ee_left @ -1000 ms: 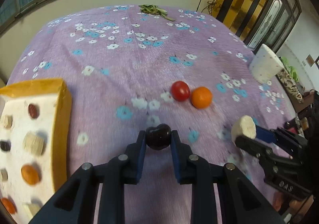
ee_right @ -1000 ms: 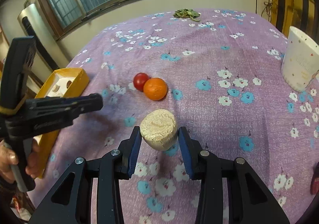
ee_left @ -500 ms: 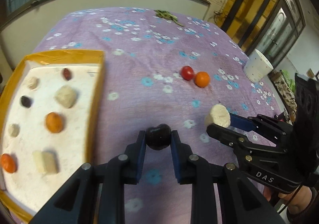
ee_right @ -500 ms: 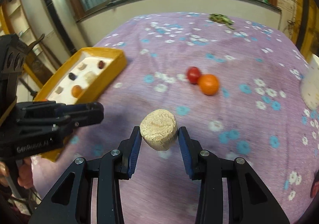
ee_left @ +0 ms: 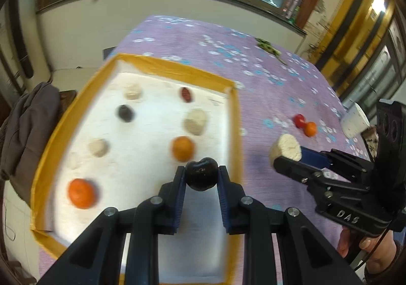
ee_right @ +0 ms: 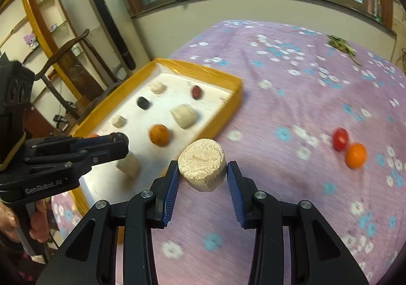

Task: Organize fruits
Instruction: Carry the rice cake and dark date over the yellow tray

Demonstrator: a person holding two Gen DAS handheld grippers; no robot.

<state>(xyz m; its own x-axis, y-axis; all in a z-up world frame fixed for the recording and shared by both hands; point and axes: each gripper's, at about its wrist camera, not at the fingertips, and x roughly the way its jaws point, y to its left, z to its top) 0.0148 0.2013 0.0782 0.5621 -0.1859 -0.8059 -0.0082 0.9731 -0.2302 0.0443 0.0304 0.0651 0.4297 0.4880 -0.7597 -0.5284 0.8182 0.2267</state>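
Two grippers each carry one piece above the purple flowered tablecloth (ee_right: 291, 112). The left gripper (ee_left: 201, 178) is clamped narrow on a dark plum (ee_left: 201, 176), held over the near right part of the yellow-rimmed tray (ee_left: 175, 68), just at 6 o'clock from an orange (ee_left: 182, 148) lying on the tray's white floor. The right gripper (ee_right: 203, 176) pinches a pale beige cylinder piece (ee_right: 201, 167) between its blue pads, hanging over the cloth just off the tray's right wall; from the left wrist it shows at 3 o'clock of the tray.

On the tray floor, seen from the left wrist: a second orange (ee_left: 82, 193) at 8 o'clock, a small beige piece (ee_left: 98, 147) at 9 o'clock, another dark plum (ee_left: 124, 113) at 11 o'clock, a beige piece (ee_left: 132, 91) near the far wall, a red date-like fruit (ee_left: 186, 94) at 1 o'clock, and a larger beige lump (ee_left: 195, 121) just beyond the orange. All lie apart from one another.

Well apart on the cloth, a red tomato (ee_right: 340, 139) touches a loose orange (ee_right: 356, 155) at 3 o'clock in the right wrist view. A white cup (ee_left: 354, 124) stands beyond them, and a green sprig (ee_right: 341, 45) lies near the far edge.
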